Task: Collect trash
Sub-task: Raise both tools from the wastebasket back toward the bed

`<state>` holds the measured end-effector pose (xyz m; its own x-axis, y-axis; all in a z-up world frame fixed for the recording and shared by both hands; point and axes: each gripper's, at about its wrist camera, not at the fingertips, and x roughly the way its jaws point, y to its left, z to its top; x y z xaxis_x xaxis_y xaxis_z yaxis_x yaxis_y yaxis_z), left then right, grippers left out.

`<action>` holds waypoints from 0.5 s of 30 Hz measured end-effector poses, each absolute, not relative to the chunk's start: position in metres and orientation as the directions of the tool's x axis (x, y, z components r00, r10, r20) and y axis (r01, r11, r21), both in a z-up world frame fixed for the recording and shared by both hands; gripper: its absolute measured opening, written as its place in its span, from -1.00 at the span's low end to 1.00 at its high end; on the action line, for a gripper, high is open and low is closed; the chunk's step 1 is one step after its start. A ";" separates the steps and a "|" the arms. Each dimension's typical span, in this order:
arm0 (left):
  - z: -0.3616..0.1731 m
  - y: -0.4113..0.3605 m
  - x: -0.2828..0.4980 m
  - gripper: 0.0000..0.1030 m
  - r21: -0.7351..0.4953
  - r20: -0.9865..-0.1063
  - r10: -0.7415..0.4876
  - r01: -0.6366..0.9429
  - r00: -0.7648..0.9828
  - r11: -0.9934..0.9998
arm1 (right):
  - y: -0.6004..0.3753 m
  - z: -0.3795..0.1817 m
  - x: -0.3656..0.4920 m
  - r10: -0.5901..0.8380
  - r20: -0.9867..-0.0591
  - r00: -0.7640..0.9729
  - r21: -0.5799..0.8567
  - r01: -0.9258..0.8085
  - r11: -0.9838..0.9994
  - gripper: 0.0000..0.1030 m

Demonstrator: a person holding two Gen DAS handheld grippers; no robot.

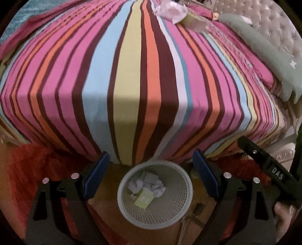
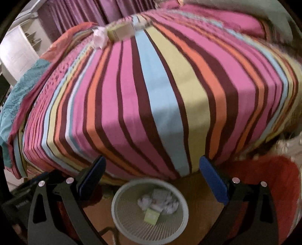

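A grey mesh wastebasket [image 1: 122, 203] stands on the floor at the foot of the striped bed [image 1: 132, 84]; it holds crumpled white paper [image 1: 145, 183] and a small green box [image 1: 143, 198]. My left gripper [image 1: 152, 167] hangs open and empty right above it. My right gripper [image 2: 151, 175] is open and empty above the same basket [image 2: 117, 216]. On the far side of the bed lie crumpled pinkish paper [image 1: 169, 9] and a green-and-tan box [image 1: 192, 20]; both show in the right wrist view, the paper [image 2: 100, 37] beside the box [image 2: 120, 32].
A red rug [image 1: 28, 169] covers the floor on both sides of the basket. The other gripper's black body [image 1: 270, 169] sits at the right in the left wrist view. A green pillow [image 1: 264, 47] and tufted headboard [image 1: 273, 22] lie right. Purple curtains [image 2: 113, 11] hang behind.
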<state>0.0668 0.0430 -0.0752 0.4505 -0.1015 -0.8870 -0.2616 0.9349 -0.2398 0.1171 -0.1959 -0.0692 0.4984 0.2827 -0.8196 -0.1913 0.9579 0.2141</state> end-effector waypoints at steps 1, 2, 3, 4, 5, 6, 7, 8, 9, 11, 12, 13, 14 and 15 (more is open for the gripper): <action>-0.072 0.044 0.069 0.69 -0.239 -0.884 -0.097 -0.262 0.458 0.935 | -0.195 -0.067 0.119 0.283 -0.812 0.510 0.206 -0.203 0.957 0.84; -0.069 0.046 0.072 0.69 -0.239 -0.880 -0.094 -0.263 0.465 0.935 | -0.193 -0.065 0.122 0.283 -0.804 0.523 0.195 -0.218 0.956 0.84; -0.066 0.047 0.077 0.69 -0.238 -0.876 -0.088 -0.266 0.474 0.934 | -0.192 -0.063 0.124 0.282 -0.800 0.529 0.188 -0.225 0.956 0.84; -0.061 0.049 0.080 0.69 -0.238 -0.873 -0.084 -0.269 0.481 0.933 | -0.191 -0.061 0.127 0.281 -0.796 0.536 0.180 -0.234 0.956 0.84; -0.058 0.050 0.085 0.69 -0.241 -0.868 -0.082 -0.271 0.490 0.932 | -0.190 -0.059 0.130 0.283 -0.793 0.540 0.176 -0.241 0.954 0.84; -0.055 0.050 0.089 0.69 -0.242 -0.865 -0.081 -0.270 0.495 0.932 | -0.189 -0.059 0.132 0.284 -0.790 0.543 0.175 -0.245 0.954 0.84; -0.052 0.050 0.093 0.69 -0.240 -0.862 -0.077 -0.269 0.500 0.933 | -0.189 -0.058 0.136 0.286 -0.786 0.548 0.174 -0.248 0.953 0.84; -0.049 0.050 0.099 0.69 -0.235 -0.859 -0.071 -0.268 0.507 0.934 | -0.189 -0.056 0.139 0.287 -0.783 0.552 0.173 -0.249 0.953 0.84; -0.047 0.050 0.104 0.69 -0.230 -0.857 -0.065 -0.266 0.511 0.936 | -0.189 -0.051 0.143 0.288 -0.781 0.554 0.174 -0.249 0.953 0.84; -0.042 0.051 0.113 0.69 -0.217 -0.853 -0.051 -0.263 0.519 0.940 | -0.189 -0.047 0.149 0.290 -0.776 0.561 0.176 -0.248 0.953 0.84; -0.041 0.051 0.116 0.69 -0.215 -0.852 -0.050 -0.261 0.522 0.941 | -0.189 -0.046 0.154 0.289 -0.773 0.565 0.176 -0.247 0.953 0.84; -0.040 0.052 0.120 0.69 -0.214 -0.851 -0.048 -0.261 0.523 0.942 | -0.190 -0.045 0.157 0.289 -0.771 0.568 0.176 -0.245 0.953 0.84; -0.040 0.052 0.124 0.69 -0.212 -0.850 -0.046 -0.261 0.525 0.942 | -0.190 -0.043 0.162 0.289 -0.768 0.572 0.177 -0.244 0.953 0.84; -0.040 0.053 0.128 0.69 -0.212 -0.849 -0.046 -0.260 0.526 0.942 | -0.189 -0.041 0.165 0.289 -0.766 0.574 0.177 -0.243 0.954 0.84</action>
<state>0.1281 0.0525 -0.0396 0.5262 -0.0460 -0.8491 -0.2596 0.9422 -0.2119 0.1649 -0.1891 -0.0414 0.5738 0.2887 -0.7664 -0.2430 0.9537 0.1774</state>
